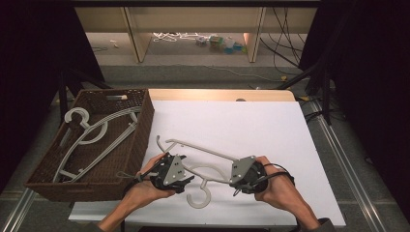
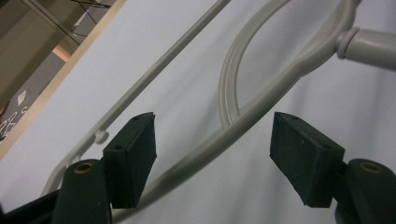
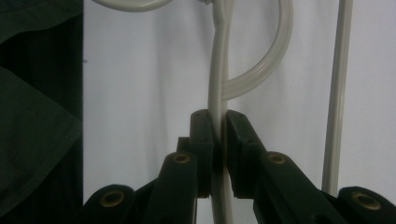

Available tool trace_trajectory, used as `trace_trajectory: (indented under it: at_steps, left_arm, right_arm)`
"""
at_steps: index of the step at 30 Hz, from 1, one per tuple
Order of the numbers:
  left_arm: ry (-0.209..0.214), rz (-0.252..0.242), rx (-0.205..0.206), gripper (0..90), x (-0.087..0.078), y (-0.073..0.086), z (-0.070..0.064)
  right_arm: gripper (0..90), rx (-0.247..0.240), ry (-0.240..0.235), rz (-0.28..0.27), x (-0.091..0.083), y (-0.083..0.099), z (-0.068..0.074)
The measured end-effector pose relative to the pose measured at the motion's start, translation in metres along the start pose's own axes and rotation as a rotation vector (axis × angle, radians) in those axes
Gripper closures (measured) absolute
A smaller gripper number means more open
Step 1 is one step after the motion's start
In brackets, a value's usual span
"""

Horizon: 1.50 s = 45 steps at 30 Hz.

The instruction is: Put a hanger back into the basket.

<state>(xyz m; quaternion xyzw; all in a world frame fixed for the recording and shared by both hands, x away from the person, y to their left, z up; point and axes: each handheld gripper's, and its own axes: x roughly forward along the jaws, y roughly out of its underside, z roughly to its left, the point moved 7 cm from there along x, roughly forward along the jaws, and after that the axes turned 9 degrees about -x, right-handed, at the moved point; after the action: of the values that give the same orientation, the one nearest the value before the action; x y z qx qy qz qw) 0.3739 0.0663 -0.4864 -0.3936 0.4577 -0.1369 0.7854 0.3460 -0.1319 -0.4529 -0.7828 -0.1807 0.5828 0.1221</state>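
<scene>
A pale grey hanger lay on the white tabletop near its front edge. The right gripper had its fingers pinched on the hanger's arm. The left gripper had its fingers spread wide, straddling the other arm without touching. To the left, a brown wicker basket held more grey hangers.

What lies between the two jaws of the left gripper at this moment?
In the left gripper view, a shoulder bar of the grey hanger runs through the gap of the open left gripper, touching neither pad.
</scene>
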Motion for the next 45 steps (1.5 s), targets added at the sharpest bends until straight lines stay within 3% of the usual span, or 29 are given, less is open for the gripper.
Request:
trace_trajectory:
  at_steps: [5, 9, 12, 14, 17, 20, 24, 26, 27, 28, 34, 38, 39, 44, 45]
  left_arm:
    - [0.007, -0.008, 0.058, 44.1, -0.001, -0.002, -0.005]
    - [0.059, -0.007, 0.101, 58.1, -0.002, -0.002, -0.010]
    - [0.060, 0.012, 0.201, 65.6, -0.004, -0.002, -0.014]
    - [0.046, 0.009, 0.244, 67.3, -0.005, -0.003, -0.015]
    - [0.066, -0.007, 0.248, 68.0, -0.007, -0.004, -0.016]
    - [0.057, -0.008, 0.307, 69.9, -0.009, -0.006, -0.018]
    - [0.092, -0.016, 0.332, 73.4, -0.009, -0.007, -0.024]
    - [0.108, -0.014, 0.371, 76.1, -0.008, -0.008, -0.027]
    - [0.112, -0.002, 0.385, 76.8, -0.008, -0.007, -0.028]
    - [0.114, 0.008, 0.374, 77.6, -0.009, -0.006, -0.029]
    - [0.121, -0.005, 0.345, 79.4, -0.016, -0.014, -0.031]
    - [0.127, 0.024, 0.321, 79.4, -0.019, -0.012, -0.026]
    - [0.129, 0.012, 0.313, 79.4, -0.017, -0.013, -0.024]
    - [0.120, 0.021, 0.206, 79.4, -0.019, -0.012, -0.017]
    - [0.119, 0.016, 0.177, 79.4, -0.019, -0.013, -0.015]
  right_arm:
    - [82.3, -0.023, -0.042, 0.004, -0.002, -0.003, 0.005]
    - [82.3, -0.028, -0.049, 0.003, -0.002, -0.004, 0.006]
    - [82.3, -0.029, -0.071, -0.009, -0.002, -0.003, 0.008]
    - [82.3, -0.032, -0.072, -0.004, -0.002, -0.002, 0.008]
    - [82.3, -0.035, -0.083, -0.017, -0.002, 0.000, 0.008]
    - [82.3, -0.031, -0.082, -0.024, -0.004, 0.002, 0.006]
    - [82.1, -0.032, -0.083, -0.048, -0.006, 0.006, 0.004]
    - [81.2, -0.034, -0.057, -0.070, -0.007, 0.006, 0.001]
    - [80.7, -0.036, -0.075, -0.064, -0.008, 0.007, 0.001]
    - [80.0, -0.024, -0.083, -0.064, -0.009, 0.008, 0.002]
    - [73.9, 0.034, -0.018, -0.114, -0.006, 0.014, -0.009]
    - [60.0, 0.106, 0.032, -0.184, -0.011, 0.008, -0.016]
    - [56.4, 0.117, 0.045, -0.194, -0.011, 0.007, -0.018]
    - [37.7, 0.226, 0.153, -0.223, -0.014, 0.007, -0.029]
    - [35.2, 0.238, 0.153, -0.225, -0.015, 0.007, -0.029]
